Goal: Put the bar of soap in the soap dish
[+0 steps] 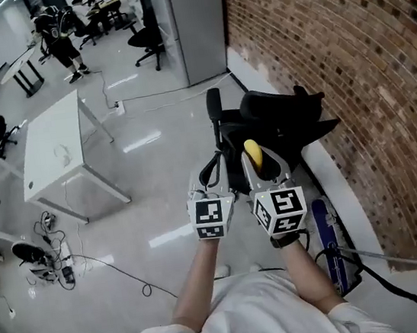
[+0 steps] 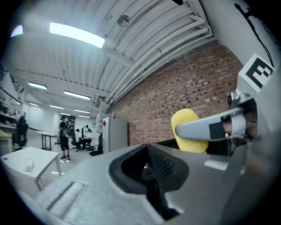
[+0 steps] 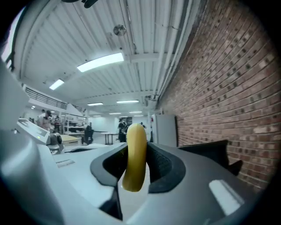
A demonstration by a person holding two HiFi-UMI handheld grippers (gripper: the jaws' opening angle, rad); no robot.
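Observation:
The yellow bar of soap (image 1: 253,152) stands on edge between the jaws of my right gripper (image 1: 259,164), which is shut on it. In the right gripper view the soap (image 3: 135,149) rises upright out of the black pads (image 3: 164,169) and fills the gap of the gripper (image 3: 135,166). Close beside it on the left is my left gripper (image 1: 212,172), jaws together with nothing in them. The left gripper view shows its own pads meeting (image 2: 151,176), with the soap (image 2: 189,132) in the other gripper to the right. Both grippers point level over the floor. No soap dish is in view.
A brick wall (image 1: 348,65) runs along the right, with a black office chair (image 1: 286,116) against it just beyond the grippers. A white table (image 1: 53,153) stands to the left and a grey cabinet (image 1: 189,26) at the back. Cables (image 1: 52,257) lie on the glossy floor.

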